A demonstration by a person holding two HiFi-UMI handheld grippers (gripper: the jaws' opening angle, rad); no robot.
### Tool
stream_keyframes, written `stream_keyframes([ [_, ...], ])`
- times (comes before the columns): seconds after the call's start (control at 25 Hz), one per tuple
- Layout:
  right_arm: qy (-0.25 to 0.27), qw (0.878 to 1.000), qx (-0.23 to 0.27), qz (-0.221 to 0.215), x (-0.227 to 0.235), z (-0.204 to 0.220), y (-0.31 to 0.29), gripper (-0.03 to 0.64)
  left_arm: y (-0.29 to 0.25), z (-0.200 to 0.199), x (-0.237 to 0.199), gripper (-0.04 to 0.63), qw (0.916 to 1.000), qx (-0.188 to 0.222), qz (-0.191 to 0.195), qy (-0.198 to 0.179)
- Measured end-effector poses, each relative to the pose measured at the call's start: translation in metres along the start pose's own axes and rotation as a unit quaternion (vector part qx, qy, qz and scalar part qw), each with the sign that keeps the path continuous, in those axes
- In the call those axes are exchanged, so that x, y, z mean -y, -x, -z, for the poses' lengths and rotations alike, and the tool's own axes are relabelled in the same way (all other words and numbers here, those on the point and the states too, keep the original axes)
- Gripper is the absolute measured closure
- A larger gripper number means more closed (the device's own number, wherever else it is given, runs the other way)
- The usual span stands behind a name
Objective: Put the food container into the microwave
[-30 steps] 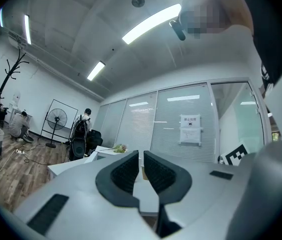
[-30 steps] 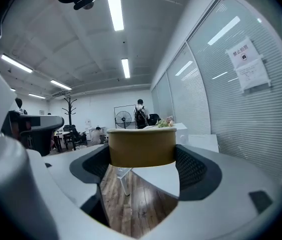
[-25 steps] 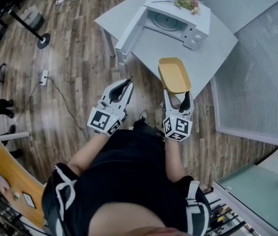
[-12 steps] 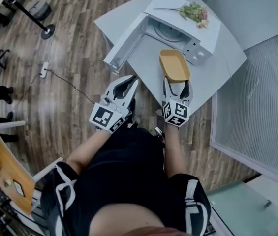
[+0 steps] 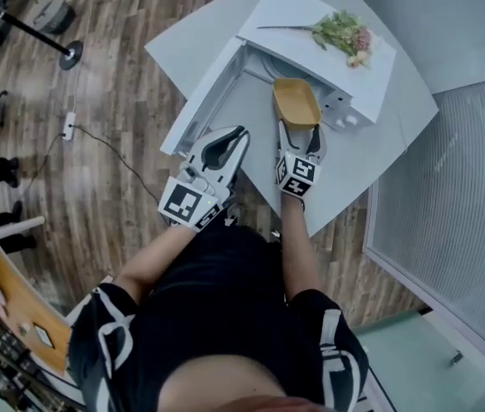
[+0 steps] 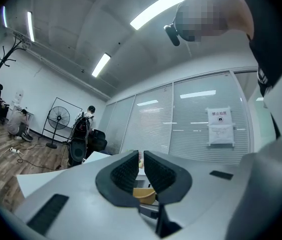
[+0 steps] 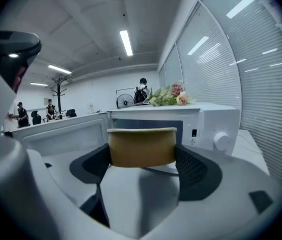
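Note:
A tan food container (image 5: 296, 102) is held level between the jaws of my right gripper (image 5: 299, 136), which is shut on its near end. In the right gripper view the container (image 7: 141, 146) fills the gap between the pads, right in front of the open cavity of the white microwave (image 7: 200, 125). In the head view the container's far end reaches the mouth of the microwave (image 5: 311, 37), whose door (image 5: 201, 101) hangs open to the left. My left gripper (image 5: 225, 142) hovers by the door, jaws nearly together and empty (image 6: 140, 166).
A bunch of flowers (image 5: 342, 33) lies on top of the microwave. The microwave stands on a white table (image 5: 375, 153). A glass partition with blinds (image 5: 457, 187) runs along the right. A cable and a power strip (image 5: 69, 130) lie on the wooden floor at left.
My right gripper has carried the container forward from over the table up to the microwave's mouth. The left gripper has moved forward beside the open door.

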State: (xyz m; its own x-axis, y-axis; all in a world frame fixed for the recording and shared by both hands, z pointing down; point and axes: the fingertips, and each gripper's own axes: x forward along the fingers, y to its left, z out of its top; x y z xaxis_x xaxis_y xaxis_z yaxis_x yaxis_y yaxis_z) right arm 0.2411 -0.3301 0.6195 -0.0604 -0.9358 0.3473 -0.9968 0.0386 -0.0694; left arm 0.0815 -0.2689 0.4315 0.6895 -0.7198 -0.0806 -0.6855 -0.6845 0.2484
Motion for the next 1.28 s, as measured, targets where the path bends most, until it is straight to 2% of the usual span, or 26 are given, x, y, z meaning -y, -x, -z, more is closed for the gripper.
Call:
stream_keyframes([
  [0.28,-0.003,0.999,-0.022,0.028,0.024,0.021,-0.103,0.186,-0.052,0.020,-0.049,0.546,0.9999,-0.013,-0.005,0.003],
  [0.52,-0.005,0.998,-0.033,0.046,0.035,0.039,-0.167,0.186,-0.068,0.036,-0.075,0.546,0.9997,-0.018,-0.013,0.012],
  [0.96,0.001,0.994,-0.082,0.066,0.049,0.059,-0.232,0.187,-0.075,0.044,-0.081,0.546,0.9989,-0.031,-0.001,0.036],
  [1.28,-0.011,0.990,-0.124,0.062,0.052,0.078,-0.241,0.186,-0.070,0.047,-0.083,0.546,0.9990,-0.033,0.008,0.028],
])
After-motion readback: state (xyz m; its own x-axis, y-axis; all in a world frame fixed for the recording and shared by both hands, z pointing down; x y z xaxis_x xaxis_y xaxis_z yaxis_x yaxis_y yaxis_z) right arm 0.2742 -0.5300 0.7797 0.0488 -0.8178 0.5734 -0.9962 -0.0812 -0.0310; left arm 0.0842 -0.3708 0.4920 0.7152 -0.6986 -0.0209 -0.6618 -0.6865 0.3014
